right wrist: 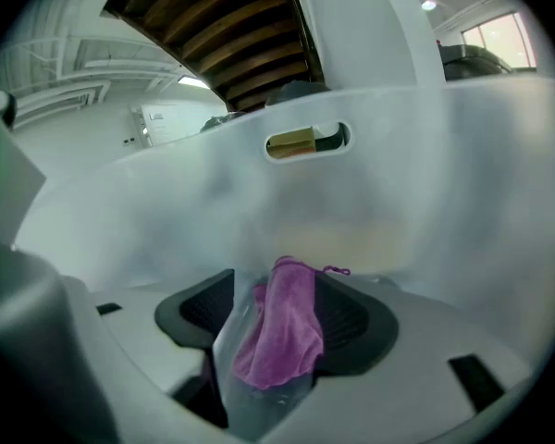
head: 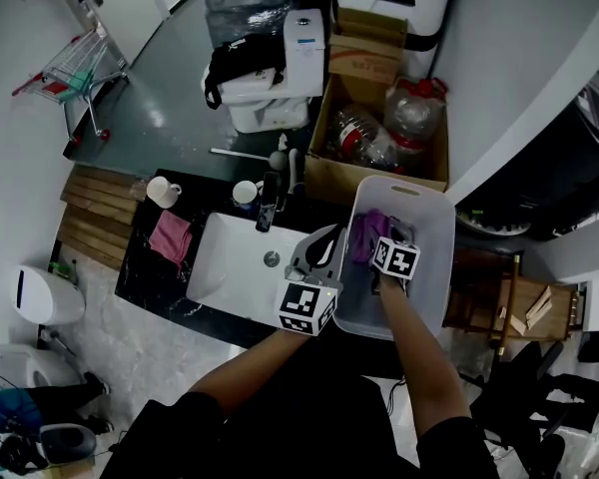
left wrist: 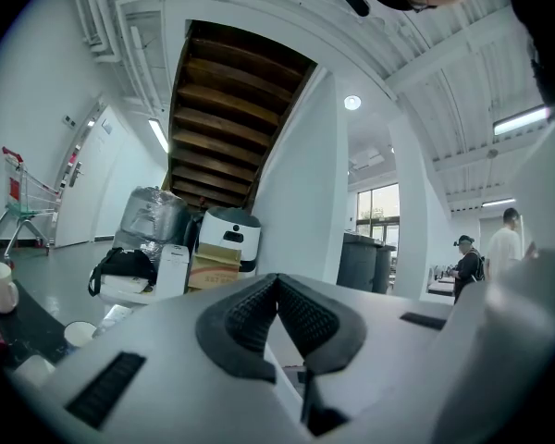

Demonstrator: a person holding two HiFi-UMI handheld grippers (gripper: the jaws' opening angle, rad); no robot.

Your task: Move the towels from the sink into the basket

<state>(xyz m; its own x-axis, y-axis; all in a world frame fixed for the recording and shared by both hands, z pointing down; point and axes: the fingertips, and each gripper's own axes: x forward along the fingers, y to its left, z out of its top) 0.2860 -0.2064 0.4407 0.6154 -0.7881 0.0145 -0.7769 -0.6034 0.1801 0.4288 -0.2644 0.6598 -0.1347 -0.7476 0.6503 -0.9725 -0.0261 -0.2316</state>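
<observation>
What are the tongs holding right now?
Nothing. The right tongs stand open around the purple towel in the basket; the left tongs are shut, empty.

The black bench (head: 138, 279) has a white sink (head: 228, 267) set in it. Left of the sink a pink towel (head: 170, 236) lies flat; two white mugs (head: 163, 192) stand along the far edge.

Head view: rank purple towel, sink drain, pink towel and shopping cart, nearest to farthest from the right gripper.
1. purple towel, in the basket, right at the right gripper.
2. sink drain, to its left, in the sink.
3. pink towel, on the counter left of the sink.
4. shopping cart, far upper left.
</observation>
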